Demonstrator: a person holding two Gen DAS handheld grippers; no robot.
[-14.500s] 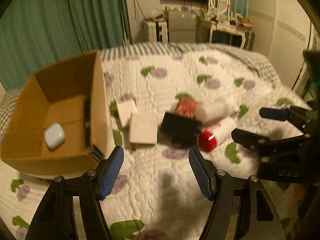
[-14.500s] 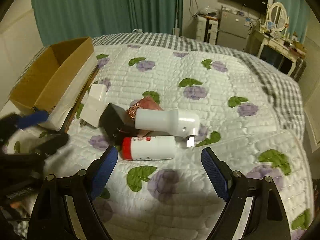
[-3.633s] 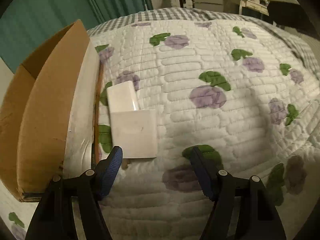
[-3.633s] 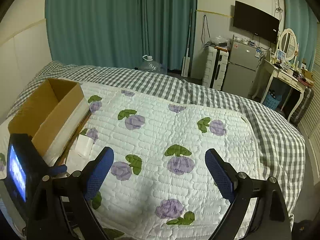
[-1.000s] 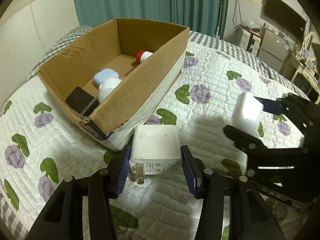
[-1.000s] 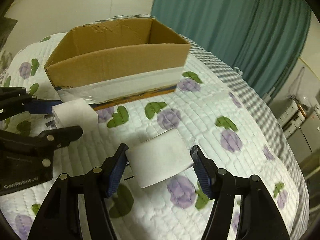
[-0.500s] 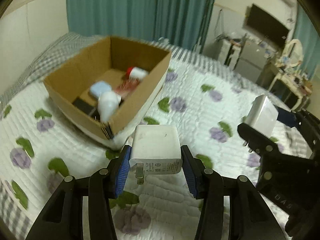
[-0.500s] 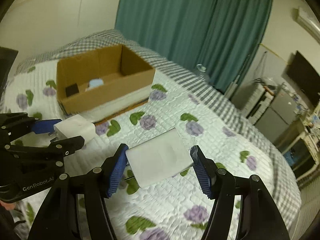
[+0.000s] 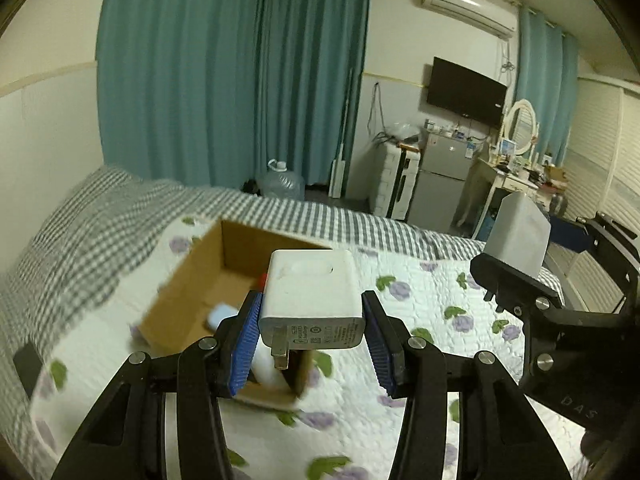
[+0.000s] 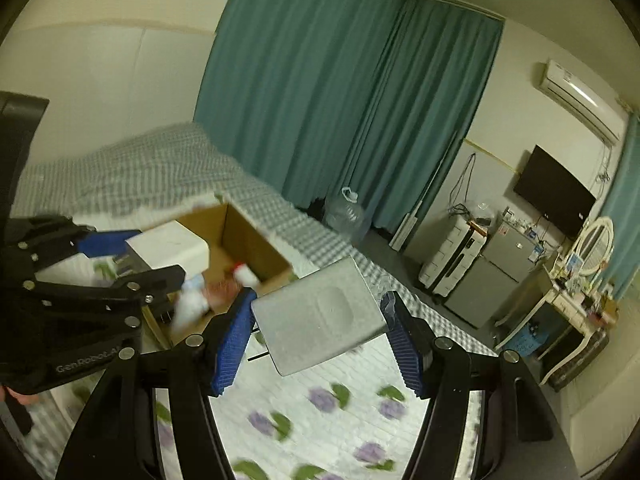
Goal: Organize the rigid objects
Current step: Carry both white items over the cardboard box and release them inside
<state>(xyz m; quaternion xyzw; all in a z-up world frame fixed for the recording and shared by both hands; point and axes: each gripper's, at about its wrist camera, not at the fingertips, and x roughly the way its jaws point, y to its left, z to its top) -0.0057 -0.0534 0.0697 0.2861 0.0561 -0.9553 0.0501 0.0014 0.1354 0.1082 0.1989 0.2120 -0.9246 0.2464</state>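
Note:
My left gripper [image 9: 312, 336] is shut on a white plug charger [image 9: 312, 300], prongs pointing down, held high above the bed. My right gripper [image 10: 318, 344] is shut on a second white charger [image 10: 320, 320]; this gripper and charger also show in the left wrist view [image 9: 516, 236] at the right. The open cardboard box [image 9: 208, 276] lies on the bed below and beyond both grippers. It holds a pale blue case [image 9: 220, 316], a red-capped white bottle [image 10: 244, 272] and other items, partly hidden behind the chargers.
The quilted floral bedspread [image 9: 432, 296] has a grey checked cover [image 9: 120, 208] at its far side. Teal curtains [image 9: 240, 72], a water jug [image 9: 282, 182], a fridge [image 9: 440, 184], a TV [image 9: 466, 92] and a dressing table [image 9: 520, 176] stand beyond the bed.
Both grippers have risen and tilted up with their chargers, so the box now looks smaller and lower and more of the room shows. Both grips are unchanged.

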